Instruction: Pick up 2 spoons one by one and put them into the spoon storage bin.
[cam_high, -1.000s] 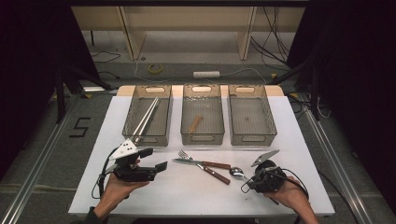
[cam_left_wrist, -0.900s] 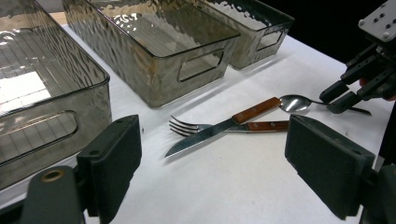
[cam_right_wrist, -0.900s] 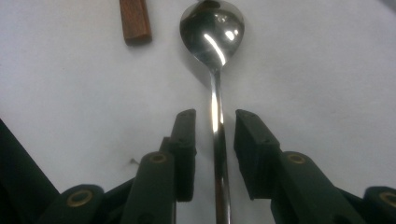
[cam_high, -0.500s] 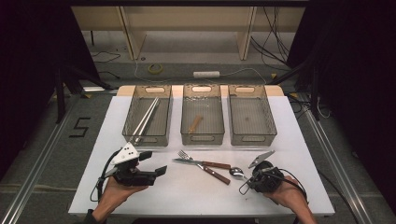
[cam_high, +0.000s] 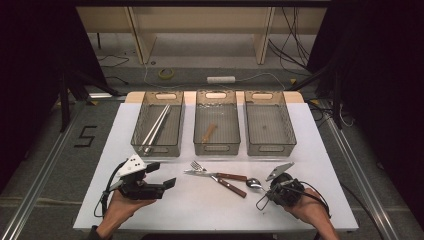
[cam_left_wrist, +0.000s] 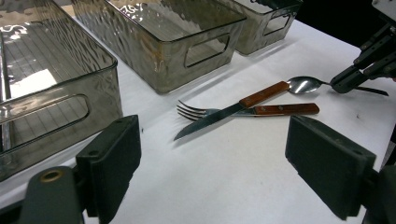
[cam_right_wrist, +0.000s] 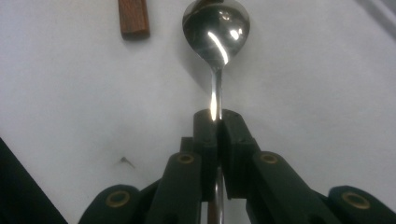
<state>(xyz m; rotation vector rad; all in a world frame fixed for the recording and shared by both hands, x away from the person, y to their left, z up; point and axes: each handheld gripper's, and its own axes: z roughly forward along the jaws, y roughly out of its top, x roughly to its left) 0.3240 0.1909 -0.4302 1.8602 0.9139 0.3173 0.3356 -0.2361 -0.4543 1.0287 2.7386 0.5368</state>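
Observation:
A steel spoon (cam_high: 255, 184) (cam_right_wrist: 215, 28) lies on the white table at the front right, bowl pointing left. My right gripper (cam_high: 267, 190) (cam_right_wrist: 218, 126) has just been closing, and its pads now pinch the spoon's thin handle. Left of the spoon (cam_left_wrist: 303, 85), a fork (cam_high: 196, 165) (cam_left_wrist: 191, 111) and a knife (cam_high: 220, 176) (cam_left_wrist: 208, 120), both wooden-handled, lie crossed. My left gripper (cam_high: 161, 174) (cam_left_wrist: 215, 172) stands open at the front left, aimed at them, nothing between its pads. The right gripper (cam_left_wrist: 355, 77) shows at the far end of that view.
Three clear trays stand in a row at the back: the left tray (cam_high: 176, 125) holds long metal sticks (cam_high: 156, 127), the middle tray (cam_high: 198, 125) a small wooden piece (cam_high: 209, 132), the right tray (cam_high: 290, 131) looks bare. The front table edge is close behind both hands.
The right gripper's jaws have closed onto the spoon's handle. Both hands have stayed where they were.

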